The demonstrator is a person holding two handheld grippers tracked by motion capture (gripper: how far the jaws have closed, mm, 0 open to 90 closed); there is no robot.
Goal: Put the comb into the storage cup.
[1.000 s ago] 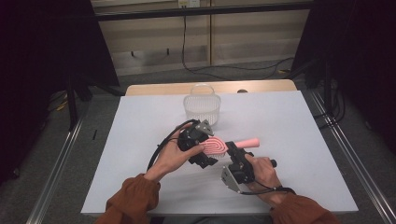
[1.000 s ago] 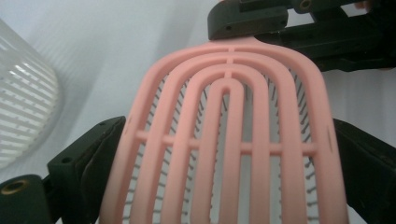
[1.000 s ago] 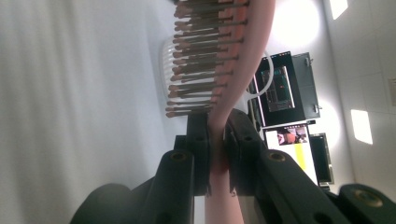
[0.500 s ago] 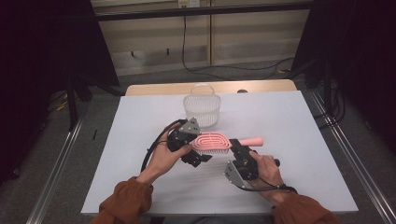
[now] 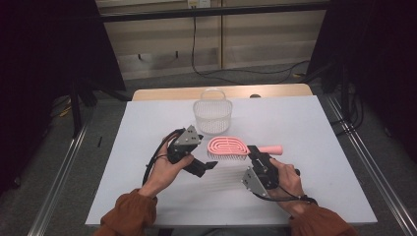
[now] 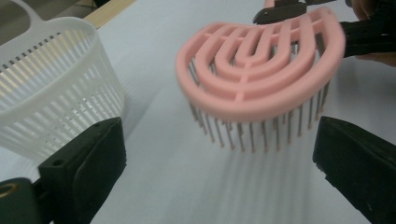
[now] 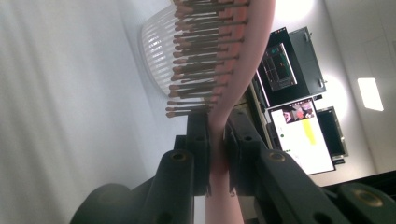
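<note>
Pink hairbrush [image 6: 261,70] beside white basket [image 6: 56,93]

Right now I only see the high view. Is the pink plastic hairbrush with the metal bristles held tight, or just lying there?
Observer: Held. In the right gripper view the right gripper has both black jaws pressed on the neck of the pink plastic hairbrush.
Operator: Do the bristles touch the table?
Observer: No. The left gripper view shows the bristle tips hanging above the white table, with their shadow underneath.
Operator: Is the other gripper grabbing it too?
Observer: No. The left gripper has its jaws wide apart, and the brush head sits beyond them, beside the white slotted plastic basket.
</note>
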